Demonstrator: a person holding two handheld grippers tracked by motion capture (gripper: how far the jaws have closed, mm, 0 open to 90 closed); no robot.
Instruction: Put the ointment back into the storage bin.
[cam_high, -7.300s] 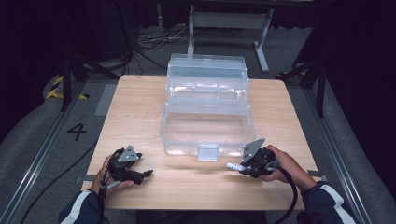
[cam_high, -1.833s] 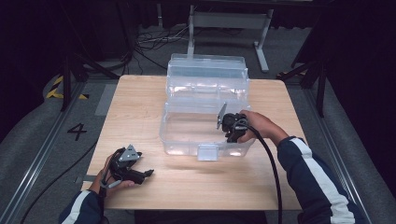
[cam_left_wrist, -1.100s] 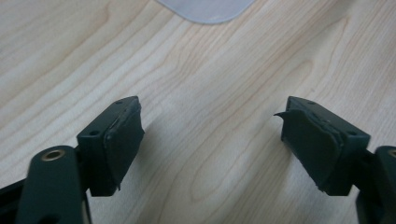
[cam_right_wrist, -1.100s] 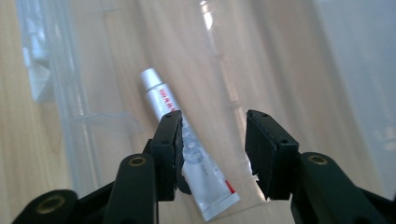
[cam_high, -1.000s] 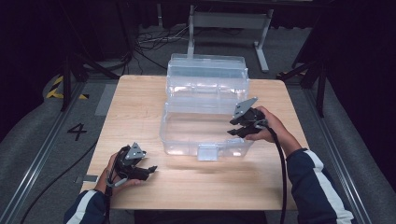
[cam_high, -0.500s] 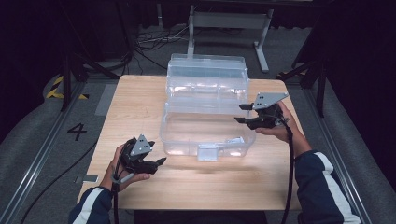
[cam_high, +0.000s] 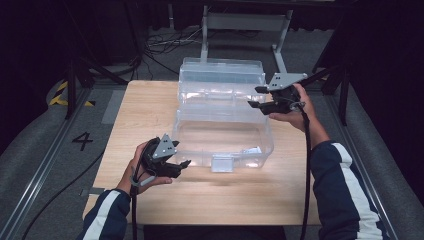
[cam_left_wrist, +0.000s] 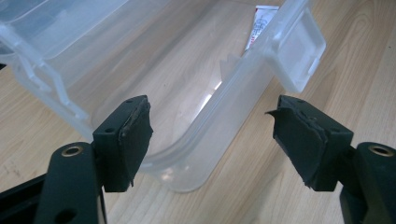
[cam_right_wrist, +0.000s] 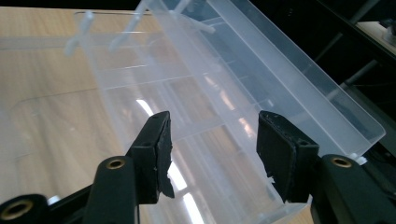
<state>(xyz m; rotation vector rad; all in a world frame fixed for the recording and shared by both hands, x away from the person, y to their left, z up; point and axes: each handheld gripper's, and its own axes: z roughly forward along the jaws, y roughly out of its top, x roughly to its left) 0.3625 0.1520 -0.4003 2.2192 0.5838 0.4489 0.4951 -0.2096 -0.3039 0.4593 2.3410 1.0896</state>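
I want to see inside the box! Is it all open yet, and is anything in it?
Done: the clear box stands open, with a small tube inside. In hand: nothing; the left hand-held gripper and right hand-held gripper are open, jaws empty, beside the box. Left, probably: closing it.

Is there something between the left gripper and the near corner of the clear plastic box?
Nothing visible is in the way. The left gripper is open, and in its own view only bare wooden table lies between its jaws and the rounded corner of the clear plastic box. The right gripper is off by the box's far right side.
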